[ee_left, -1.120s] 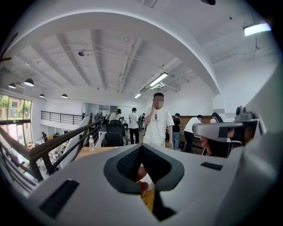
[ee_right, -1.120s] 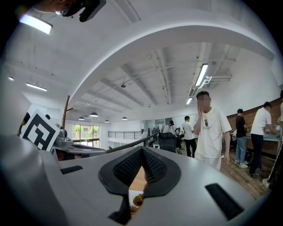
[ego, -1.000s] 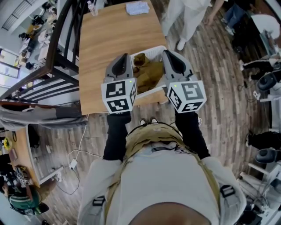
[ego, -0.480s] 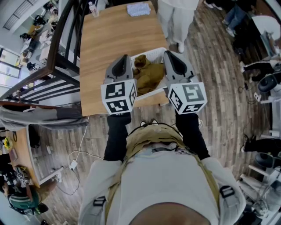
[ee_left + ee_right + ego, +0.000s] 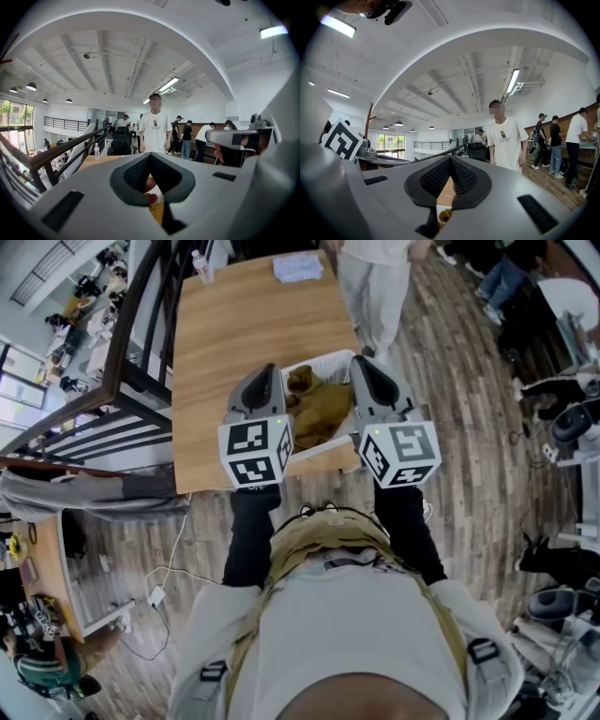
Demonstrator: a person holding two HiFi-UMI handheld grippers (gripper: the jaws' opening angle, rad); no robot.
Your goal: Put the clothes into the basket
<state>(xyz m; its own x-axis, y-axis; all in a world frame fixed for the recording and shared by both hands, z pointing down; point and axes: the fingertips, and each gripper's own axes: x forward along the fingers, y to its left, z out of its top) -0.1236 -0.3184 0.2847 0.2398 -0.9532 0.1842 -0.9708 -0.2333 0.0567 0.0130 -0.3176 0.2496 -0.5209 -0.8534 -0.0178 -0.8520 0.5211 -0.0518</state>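
A white basket (image 5: 330,357) sits at the near right corner of the wooden table (image 5: 225,334). Brown clothes (image 5: 319,407) lie piled inside it. My left gripper (image 5: 266,369) hangs over the basket's left rim and my right gripper (image 5: 360,362) over its right rim. Both point away from me, both are shut, and neither holds anything. In the left gripper view the left gripper (image 5: 150,157) has its jaws meeting at the tip, with a strip of brown cloth (image 5: 157,212) showing below. The right gripper (image 5: 450,159) looks the same in its own view.
A folded pale blue cloth (image 5: 297,265) and a bottle (image 5: 200,268) lie at the table's far end. A person in white (image 5: 375,282) stands by the far right corner. A dark railing (image 5: 131,357) runs along the table's left side.
The person in white has stepped left, closer to the table's far corner. Both grippers have barely moved and stay shut over the basket.
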